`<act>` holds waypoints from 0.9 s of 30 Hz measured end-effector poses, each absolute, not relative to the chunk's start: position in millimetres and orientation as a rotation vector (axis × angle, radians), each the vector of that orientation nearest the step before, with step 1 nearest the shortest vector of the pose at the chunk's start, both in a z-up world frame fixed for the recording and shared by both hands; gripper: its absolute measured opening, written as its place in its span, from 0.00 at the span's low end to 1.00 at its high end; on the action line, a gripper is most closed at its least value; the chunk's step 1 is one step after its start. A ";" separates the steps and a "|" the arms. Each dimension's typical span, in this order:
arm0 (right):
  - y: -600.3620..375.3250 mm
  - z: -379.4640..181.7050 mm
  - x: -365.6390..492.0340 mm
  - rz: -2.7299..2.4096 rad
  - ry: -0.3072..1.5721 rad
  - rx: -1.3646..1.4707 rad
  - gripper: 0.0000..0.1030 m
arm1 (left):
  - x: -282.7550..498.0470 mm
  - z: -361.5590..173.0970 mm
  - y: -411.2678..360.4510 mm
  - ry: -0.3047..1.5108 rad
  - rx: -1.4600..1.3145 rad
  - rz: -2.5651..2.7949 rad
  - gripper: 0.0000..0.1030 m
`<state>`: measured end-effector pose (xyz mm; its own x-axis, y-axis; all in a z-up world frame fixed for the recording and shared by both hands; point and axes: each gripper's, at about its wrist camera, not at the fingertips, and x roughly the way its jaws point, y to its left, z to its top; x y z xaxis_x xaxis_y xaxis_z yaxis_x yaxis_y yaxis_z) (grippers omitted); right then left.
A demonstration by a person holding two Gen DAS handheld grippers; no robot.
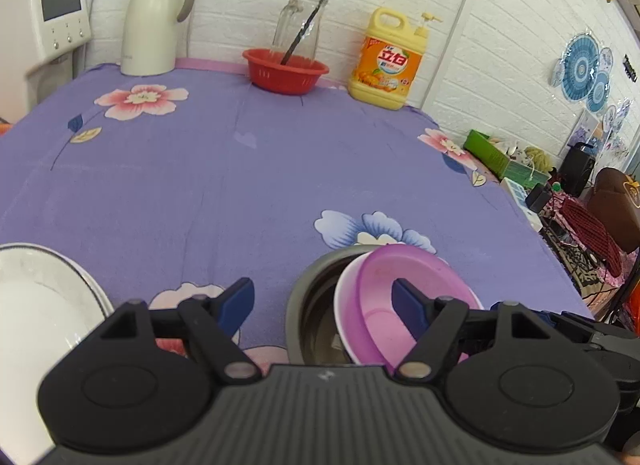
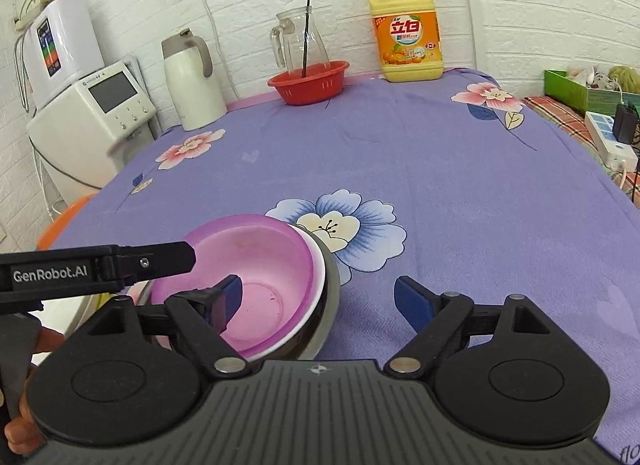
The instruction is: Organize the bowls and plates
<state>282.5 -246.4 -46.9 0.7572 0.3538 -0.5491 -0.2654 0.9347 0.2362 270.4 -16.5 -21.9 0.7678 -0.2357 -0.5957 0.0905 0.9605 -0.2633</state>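
Pink bowl [image 2: 256, 281]: plastic, tilted, nested inside a steel bowl [image 2: 326, 305], its rim leaning on the steel bowl's far rim; the pair sits near the front edge of the tabletop [image 2: 460, 193], beside a blue flower print on the purple floral cloth. Steel bowl: upright, partly covered by the pink one; also seen in the left wrist view [image 1: 316, 305] with the pink bowl [image 1: 400, 297] tipped toward its right side. White plate [image 1: 36, 305]: thin dark line at its rim, at the front left corner of the tabletop, apart from the bowls. Right gripper [image 2: 318, 299]: released, jaws spread wide, the left blue pad over the pink bowl's interior, the right pad over bare cloth outside the steel bowl; contact with the bowls cannot be told. Left gripper [image 1: 322, 303]: released, jaws wide apart, the right pad in front of the pink bowl, the left pad over the cloth between plate and bowls; holds nothing. Along the back edge of the tabletop, left to right: cream thermos jug [image 2: 192, 81], red basket [image 2: 308, 81] holding a dark stick, glass pitcher [image 2: 298, 43] just behind it, yellow detergent bottle [image 2: 408, 31] with orange label. Off the left edge: white appliance [image 2: 96, 113] with a screen.
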 end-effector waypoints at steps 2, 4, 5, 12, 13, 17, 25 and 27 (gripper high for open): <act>-243.5 -51.1 288.3 0.345 0.642 0.141 1.00 | 276.2 -25.7 -18.3 0.690 -0.215 -0.173 0.72; -242.0 -55.1 292.7 0.347 0.653 0.140 1.00 | 280.3 -29.2 -20.7 0.699 -0.207 -0.174 0.72; -241.6 -57.0 294.6 0.347 0.659 0.142 1.00 | 281.9 -30.9 -22.6 0.703 -0.201 -0.175 0.72; -232.0 -62.0 300.5 0.352 0.674 0.122 1.00 | 288.4 -38.2 -29.3 0.721 -0.181 -0.173 0.73; -230.1 -62.4 301.1 0.358 0.676 0.119 1.00 | 289.0 -38.9 -29.6 0.721 -0.178 -0.172 0.73; -227.3 -65.1 301.4 0.366 0.677 0.120 1.00 | 290.4 -41.0 -30.6 0.722 -0.171 -0.166 0.73; -226.1 -66.9 299.0 0.356 0.659 0.114 1.00 | 291.9 -45.2 -29.8 0.732 -0.182 -0.155 0.73; -224.8 -66.8 297.9 0.350 0.658 0.112 1.00 | 292.8 -46.1 -29.1 0.733 -0.189 -0.156 0.73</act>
<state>297.9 -224.8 -66.8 0.7350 0.3533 -0.5787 -0.2831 0.9355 0.2114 292.8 -29.1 -46.1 0.7330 -0.2068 -0.6480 0.0753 0.9715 -0.2249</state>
